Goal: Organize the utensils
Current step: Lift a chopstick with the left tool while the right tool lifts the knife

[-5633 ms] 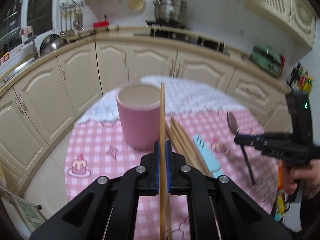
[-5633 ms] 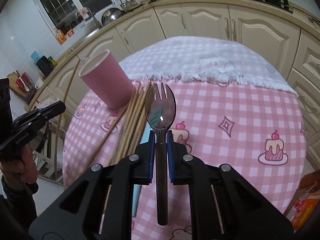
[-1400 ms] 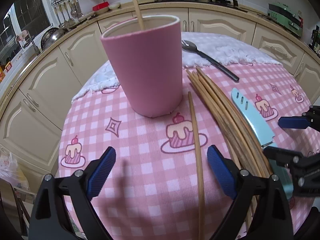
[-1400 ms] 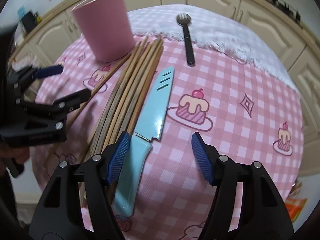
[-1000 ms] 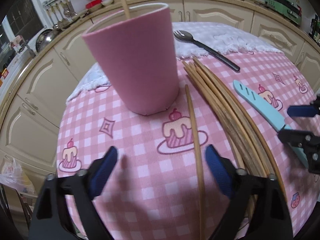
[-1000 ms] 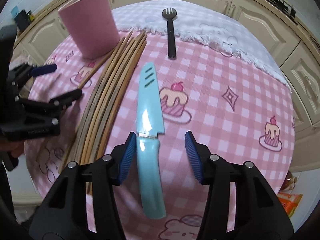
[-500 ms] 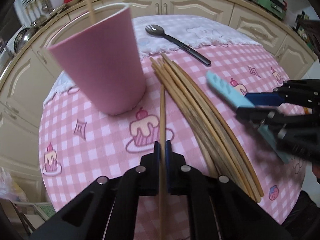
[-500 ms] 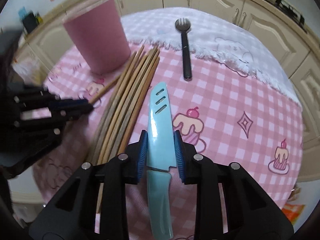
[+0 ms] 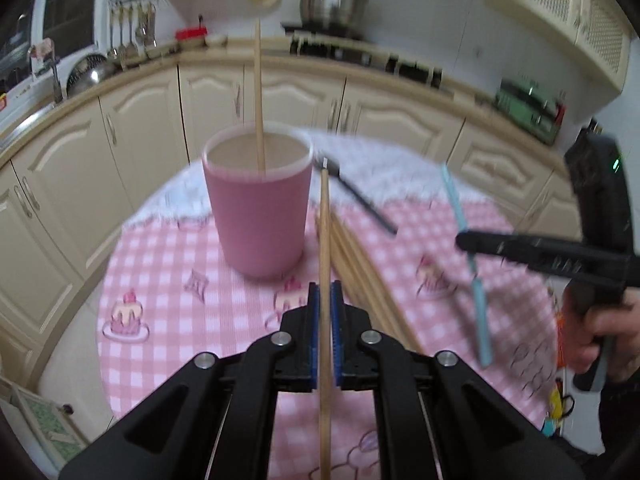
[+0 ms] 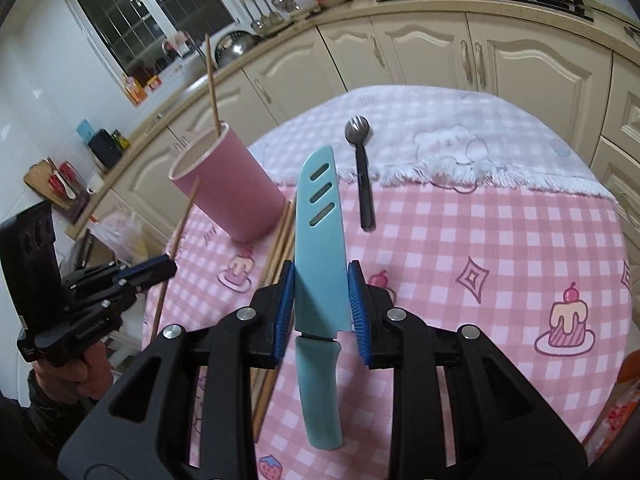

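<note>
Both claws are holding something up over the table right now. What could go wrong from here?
The left claw pinches a chopstick far down its length, so it could swing and knock the pink cup. One chopstick already stands in the cup, and it may tip. The right claw grips the blue knife by its smooth blade cover, which might slip.

left wrist: faces cabinets | right wrist: faces window | shared: pink cup (image 9: 258, 216)
</note>
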`<state>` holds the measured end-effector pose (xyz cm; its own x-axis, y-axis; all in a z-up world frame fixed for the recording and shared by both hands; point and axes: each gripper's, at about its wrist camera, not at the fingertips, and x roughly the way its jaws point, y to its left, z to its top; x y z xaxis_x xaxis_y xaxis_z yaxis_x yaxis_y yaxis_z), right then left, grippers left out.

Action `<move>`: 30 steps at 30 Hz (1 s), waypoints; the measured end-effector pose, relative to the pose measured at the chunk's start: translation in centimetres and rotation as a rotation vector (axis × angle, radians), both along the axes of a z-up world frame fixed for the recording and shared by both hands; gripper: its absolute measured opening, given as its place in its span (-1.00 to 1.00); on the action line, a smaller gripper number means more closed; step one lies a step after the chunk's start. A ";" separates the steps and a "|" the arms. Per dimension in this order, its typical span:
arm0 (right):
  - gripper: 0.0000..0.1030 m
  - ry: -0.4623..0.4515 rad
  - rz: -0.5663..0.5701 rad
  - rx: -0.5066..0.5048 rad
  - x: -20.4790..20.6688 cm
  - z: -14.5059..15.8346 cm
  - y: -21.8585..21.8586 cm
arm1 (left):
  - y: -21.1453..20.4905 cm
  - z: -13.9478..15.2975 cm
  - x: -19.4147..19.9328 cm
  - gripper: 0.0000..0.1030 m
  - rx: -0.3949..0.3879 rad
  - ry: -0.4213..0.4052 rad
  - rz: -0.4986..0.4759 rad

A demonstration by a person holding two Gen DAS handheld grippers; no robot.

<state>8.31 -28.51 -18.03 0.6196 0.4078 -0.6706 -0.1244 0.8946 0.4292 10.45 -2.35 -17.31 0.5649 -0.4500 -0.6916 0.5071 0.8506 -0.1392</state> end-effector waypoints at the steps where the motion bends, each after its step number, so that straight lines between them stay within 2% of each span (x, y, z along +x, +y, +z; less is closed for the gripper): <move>1: -0.49 -0.006 0.000 0.001 0.0 0.2 0.0 | 0.0 0.5 0.0 -0.90 -0.013 -0.019 0.006; 7: -0.49 -0.051 0.005 0.012 -0.1 1.3 -0.1 | 0.3 3.1 0.3 -0.91 -0.111 -0.122 0.062; 17: -0.49 -0.145 0.022 0.013 0.7 4.1 0.2 | 2.1 6.5 1.7 -0.91 -0.200 -0.249 0.176; 21: -0.49 -0.208 0.037 0.013 1.8 6.8 0.8 | 2.5 8.4 2.3 -0.91 -0.229 -0.312 0.211; 28: -0.49 -0.374 0.094 0.012 4.7 13.6 3.6 | 2.7 12.7 4.6 -0.90 -0.307 -0.440 0.269; 30: -0.49 -0.398 0.103 0.018 5.9 14.8 4.4 | 2.5 14.0 5.4 -0.90 -0.326 -0.489 0.279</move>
<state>14.25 -24.13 -3.19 0.7844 0.4907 -0.3795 -0.3724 0.8618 0.3446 15.85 0.15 -3.35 0.9060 -0.3842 -0.1780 0.3434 0.9126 -0.2220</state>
